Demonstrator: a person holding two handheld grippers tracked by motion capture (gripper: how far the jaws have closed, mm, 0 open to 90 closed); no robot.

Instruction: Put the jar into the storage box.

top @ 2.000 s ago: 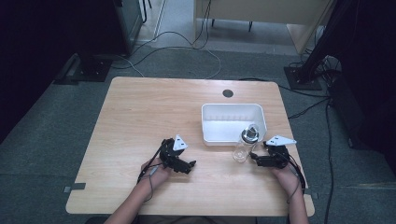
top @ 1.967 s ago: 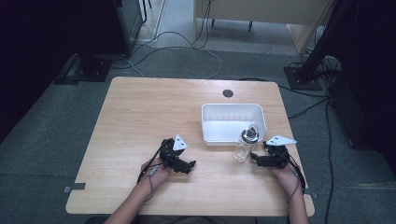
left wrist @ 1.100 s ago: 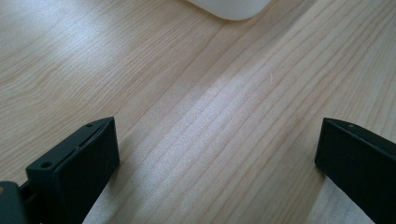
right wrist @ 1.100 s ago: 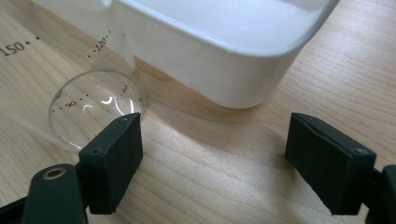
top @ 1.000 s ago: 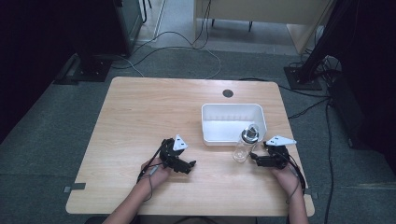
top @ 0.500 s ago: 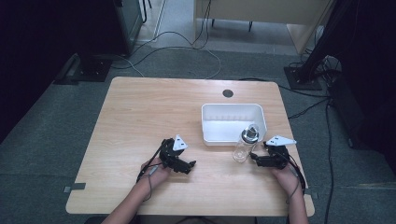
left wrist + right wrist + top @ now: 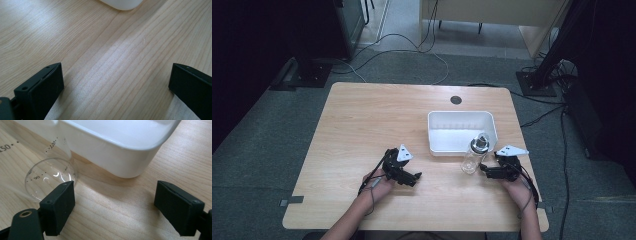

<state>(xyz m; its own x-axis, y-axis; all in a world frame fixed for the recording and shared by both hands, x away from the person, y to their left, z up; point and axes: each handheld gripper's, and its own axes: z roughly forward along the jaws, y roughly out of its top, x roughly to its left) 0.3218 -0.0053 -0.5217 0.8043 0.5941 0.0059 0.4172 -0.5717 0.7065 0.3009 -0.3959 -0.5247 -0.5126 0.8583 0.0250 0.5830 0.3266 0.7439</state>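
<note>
The bottle (image 7: 473, 154) stands near the bench's (image 7: 362, 120) right edge, against the tray (image 7: 460, 131). The right claw (image 7: 483, 170), just opening, is released beside it; a careless nudge could topple it. The left claw (image 7: 115, 85) gapes empty.

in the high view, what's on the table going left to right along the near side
left gripper → clear bottle → right gripper; the white tray sits farther back, overlapping the bottle's span, so it is left out of the order.

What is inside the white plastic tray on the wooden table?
The white plastic tray looks empty inside. The clear glass bottle in front covers a small part near its corner, so that spot cannot be checked.
</note>
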